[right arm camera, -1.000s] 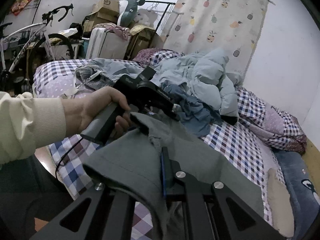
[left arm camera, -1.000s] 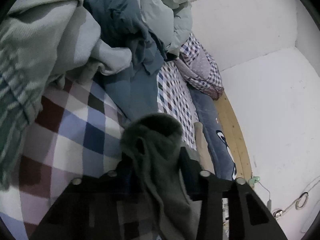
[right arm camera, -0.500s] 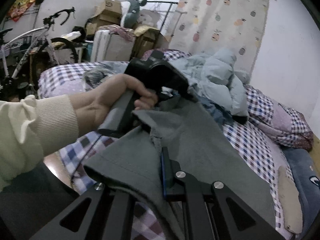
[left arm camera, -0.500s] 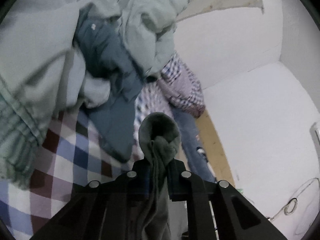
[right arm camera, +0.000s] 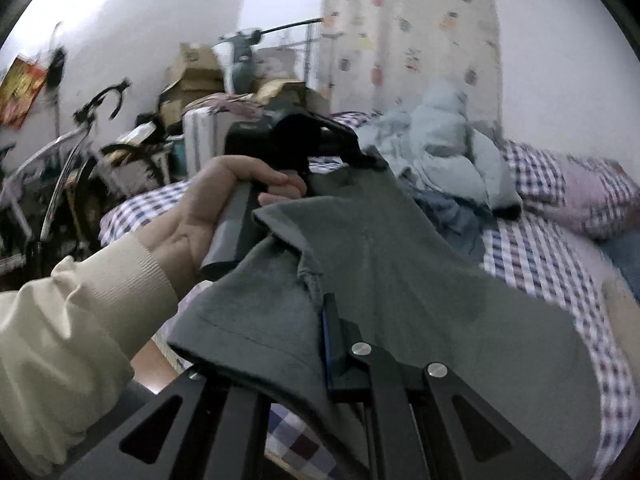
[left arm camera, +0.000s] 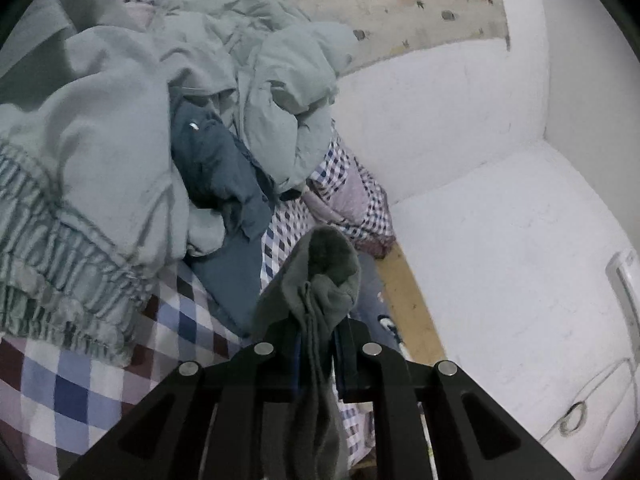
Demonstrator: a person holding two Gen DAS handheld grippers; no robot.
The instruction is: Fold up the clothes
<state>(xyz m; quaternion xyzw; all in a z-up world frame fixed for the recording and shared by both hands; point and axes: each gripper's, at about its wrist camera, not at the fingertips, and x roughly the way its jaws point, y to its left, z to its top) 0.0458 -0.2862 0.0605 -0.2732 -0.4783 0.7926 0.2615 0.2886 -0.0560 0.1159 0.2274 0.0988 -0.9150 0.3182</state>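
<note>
The grey shirt [right arm camera: 400, 280] is held up above the bed [right arm camera: 540, 248], stretched between the left gripper [left arm camera: 316, 344] and the right gripper [right arm camera: 320, 320], each clamped shut on one edge.

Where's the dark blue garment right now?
In the left wrist view, the dark blue garment lies left of centre on the checked bedsheet, tucked beside the pale green quilt.
</note>
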